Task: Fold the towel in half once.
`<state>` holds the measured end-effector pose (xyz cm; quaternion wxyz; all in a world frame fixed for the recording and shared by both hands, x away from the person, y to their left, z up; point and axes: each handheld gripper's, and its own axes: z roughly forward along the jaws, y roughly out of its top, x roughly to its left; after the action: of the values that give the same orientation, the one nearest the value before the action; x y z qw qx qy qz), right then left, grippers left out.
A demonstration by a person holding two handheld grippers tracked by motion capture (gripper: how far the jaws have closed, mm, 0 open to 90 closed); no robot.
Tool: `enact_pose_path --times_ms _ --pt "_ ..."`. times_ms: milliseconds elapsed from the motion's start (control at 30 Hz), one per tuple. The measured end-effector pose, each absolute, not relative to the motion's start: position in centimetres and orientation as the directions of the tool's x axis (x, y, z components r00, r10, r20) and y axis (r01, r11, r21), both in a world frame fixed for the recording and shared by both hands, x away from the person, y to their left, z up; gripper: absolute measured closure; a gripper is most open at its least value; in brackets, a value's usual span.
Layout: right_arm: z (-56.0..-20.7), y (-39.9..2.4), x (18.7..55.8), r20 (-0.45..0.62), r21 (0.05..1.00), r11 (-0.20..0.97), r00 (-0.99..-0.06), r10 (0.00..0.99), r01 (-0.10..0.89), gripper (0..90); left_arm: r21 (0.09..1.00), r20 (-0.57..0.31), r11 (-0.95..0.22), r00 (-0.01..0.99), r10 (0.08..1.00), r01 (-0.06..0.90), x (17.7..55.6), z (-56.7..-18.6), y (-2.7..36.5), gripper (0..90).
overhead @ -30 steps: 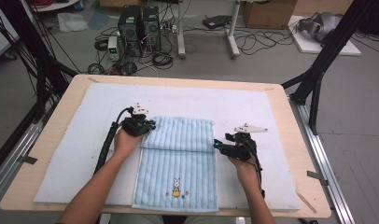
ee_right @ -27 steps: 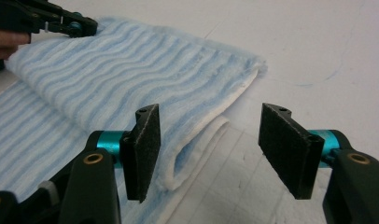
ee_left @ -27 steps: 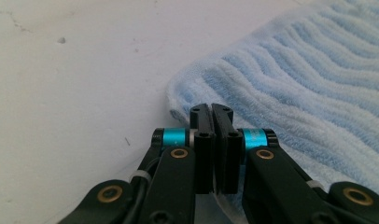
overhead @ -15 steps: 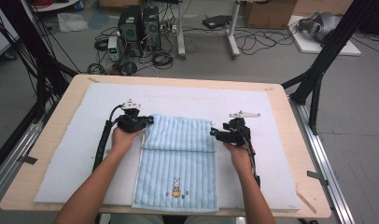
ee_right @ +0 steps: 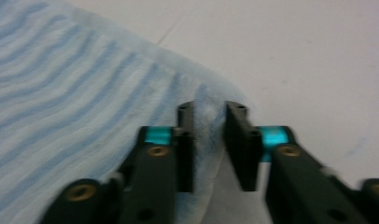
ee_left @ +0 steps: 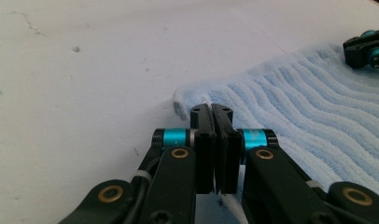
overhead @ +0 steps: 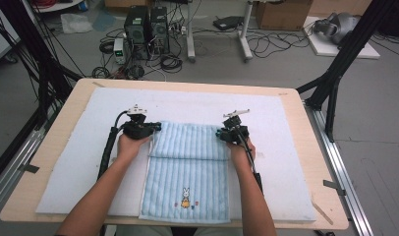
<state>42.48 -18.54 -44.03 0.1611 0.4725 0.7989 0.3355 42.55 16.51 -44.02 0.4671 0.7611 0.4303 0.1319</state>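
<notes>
Near edge of the worktop (overhead: 50, 162): a light-blue ribbed towel (overhead: 187, 177) lies flat on a white pad (overhead: 286, 162), its rabbit motif (overhead: 185, 197) toward the person. At its far left corner, the left hand-held gripper (overhead: 156, 127) is pressed together on the towel's edge. At its far right corner, the right hand-held gripper (overhead: 220, 133) has just been closing, towel cloth bunched between its jaws.

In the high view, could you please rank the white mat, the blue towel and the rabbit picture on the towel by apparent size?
1. White mat, covering most of the tabletop.
2. Blue towel, lying on the mat.
3. Rabbit picture, a small motif near the towel's near edge.
</notes>
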Motion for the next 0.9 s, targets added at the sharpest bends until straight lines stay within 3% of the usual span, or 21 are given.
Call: enact_pose_path --times_ms 167,467,900 --pt "-43.6 -18.8 42.3 0.090 0.691 0.314 -0.508 0.857 0.652 84.8 0.837 -0.223 -0.162 0.596 0.771 0.522 42.3 -43.3 17.0 87.4" --pt "-40.9 -20.5 40.9 0.163 0.780 0.220 -0.530 0.832 0.586 84.7 0.852 -0.271 -0.121 0.628 0.730 0.509 41.5 -41.6 18.0 87.3" --pt "-38.0 -21.2 36.8 0.179 0.831 0.213 -0.609 0.773 0.514 84.5 0.878 -0.291 -0.106 0.697 0.655 0.466 37.9 -39.4 19.3 87.3"
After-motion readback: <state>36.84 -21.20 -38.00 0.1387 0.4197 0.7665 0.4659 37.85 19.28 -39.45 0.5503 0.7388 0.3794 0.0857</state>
